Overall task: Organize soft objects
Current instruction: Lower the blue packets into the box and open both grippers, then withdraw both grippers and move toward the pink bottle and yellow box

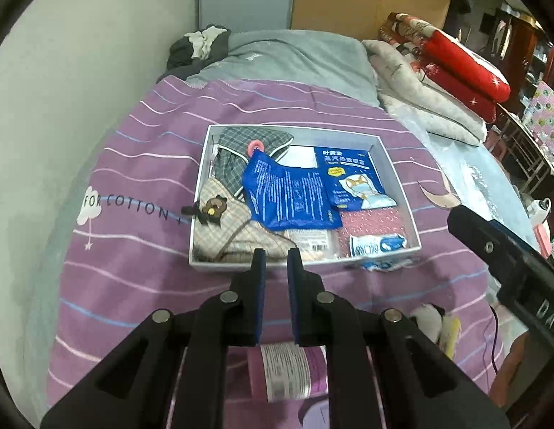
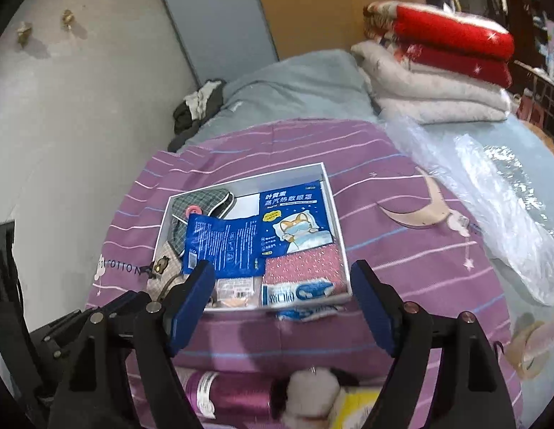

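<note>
A white box (image 1: 393, 164) (image 2: 334, 200) sits on the purple striped bedspread. It holds plaid cloth items with a bear badge (image 1: 212, 209), blue eye-mask packets (image 1: 289, 196) (image 2: 295, 221), a pink dotted cloth (image 1: 371, 221) and a blue-white tissue pack (image 1: 379, 245) (image 2: 298, 291). My left gripper (image 1: 277, 261) hovers at the box's near edge, jaws nearly together with a narrow empty gap. My right gripper (image 2: 282, 275) is open and empty above the box's near edge. A purple bottle (image 1: 287, 371) (image 2: 223, 393) and a white plush toy (image 2: 312, 393) lie near me.
Folded red and white quilts (image 2: 438, 68) are stacked at the back right. A grey pillow (image 1: 295, 57) and dark clothes (image 1: 202, 44) lie at the head. Clear plastic wrap (image 2: 491, 193) lies to the right. The wall (image 1: 62, 107) runs along the left.
</note>
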